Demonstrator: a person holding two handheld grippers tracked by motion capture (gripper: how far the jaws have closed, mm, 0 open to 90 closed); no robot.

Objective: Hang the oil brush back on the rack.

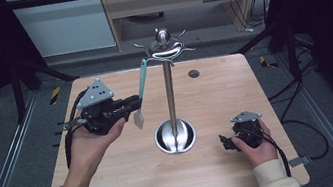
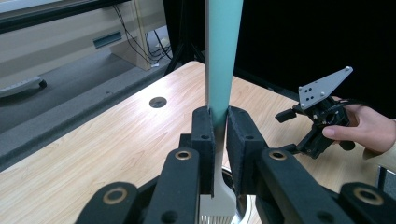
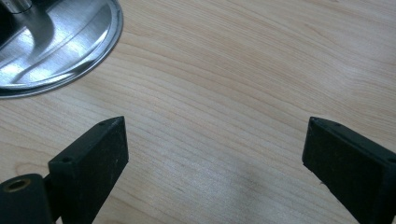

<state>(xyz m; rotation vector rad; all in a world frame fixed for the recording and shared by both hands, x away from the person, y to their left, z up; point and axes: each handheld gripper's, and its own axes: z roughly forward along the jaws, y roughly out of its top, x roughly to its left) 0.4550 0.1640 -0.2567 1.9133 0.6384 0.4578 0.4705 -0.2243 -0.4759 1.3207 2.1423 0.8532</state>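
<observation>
A metal utensil stand (image 1: 170, 93) rises from a round steel base (image 1: 175, 136) at the table's middle, with hooks (image 1: 166, 48) at its top. A teal-handled brush (image 1: 141, 83) with a pale head (image 1: 139, 120) hangs from a left hook. My left gripper (image 1: 134, 102) is shut on the brush low on its handle; in the left gripper view the two pads clamp the teal handle (image 2: 223, 56) above the whitish bristle head (image 2: 217, 205). My right gripper (image 1: 227, 141) rests near the table's front right, open; its jaws (image 3: 215, 154) stand wide over bare wood.
The wooden table (image 1: 118, 182) has a small dark round grommet (image 1: 193, 73) at the back right. The stand's steel base (image 3: 56, 42) lies just left of my right gripper. Cables trail off both grippers. Desks and floor cables stand beyond the table.
</observation>
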